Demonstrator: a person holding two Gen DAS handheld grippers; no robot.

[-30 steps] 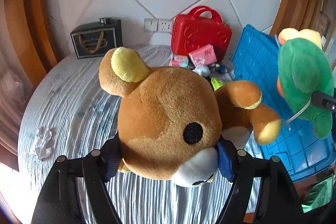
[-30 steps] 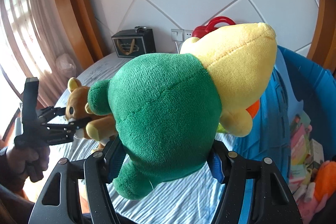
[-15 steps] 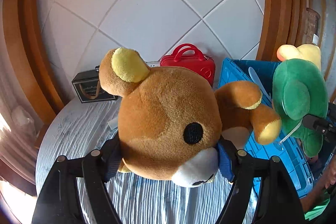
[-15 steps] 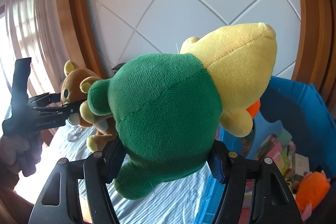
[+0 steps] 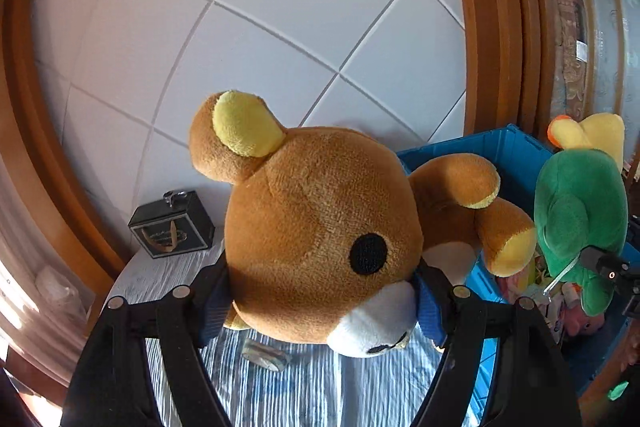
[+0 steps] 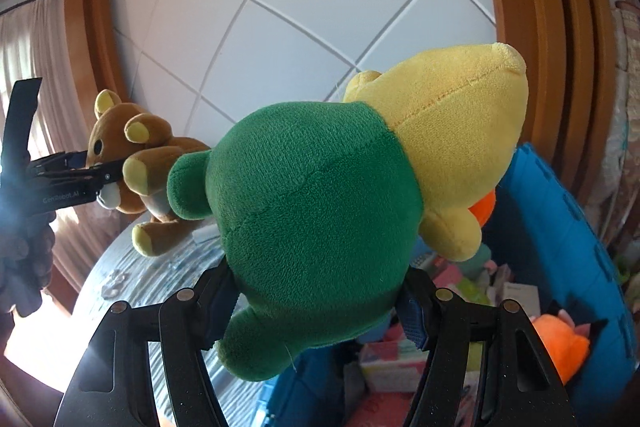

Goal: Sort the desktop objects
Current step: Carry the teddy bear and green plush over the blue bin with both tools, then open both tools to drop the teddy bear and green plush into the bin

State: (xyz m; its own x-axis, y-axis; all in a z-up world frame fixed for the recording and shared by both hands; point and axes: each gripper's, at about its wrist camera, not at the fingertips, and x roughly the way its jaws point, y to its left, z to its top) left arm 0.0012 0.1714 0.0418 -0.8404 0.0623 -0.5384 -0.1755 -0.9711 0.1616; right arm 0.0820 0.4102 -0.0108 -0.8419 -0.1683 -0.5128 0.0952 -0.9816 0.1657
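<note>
over the last second both grippers have risen and swung toward the blue crate (image 5: 508, 147): a second ago the left wrist view looked down on the striped tabletop with a red case and small boxes by the crate, and now it shows mostly the tiled wall, with the crate's rim just behind the bear. in my judgement that means both toys are lifted clear of the table and are on their way to being dropped into the crate, so this sorting step is past the pick and near the release.

the left gripper (image 5: 320, 291) is pinching the brown bear (image 5: 320, 227) by the head, its blue pads pressed into the plush on either side of the muzzle; the bear hangs above the striped table (image 5: 168, 275), beside the crate's near wall, not yet over its opening.

the right gripper (image 6: 316, 307) is clamped on the green and yellow plush (image 6: 320, 211) around its green body. that toy sits above the crate's edge, with the crate's jumble of boxes and an orange toy (image 6: 560, 343) below and to the right.

a dark box (image 5: 172, 227) stands on the table against the wall, well apart from the crate.
</note>
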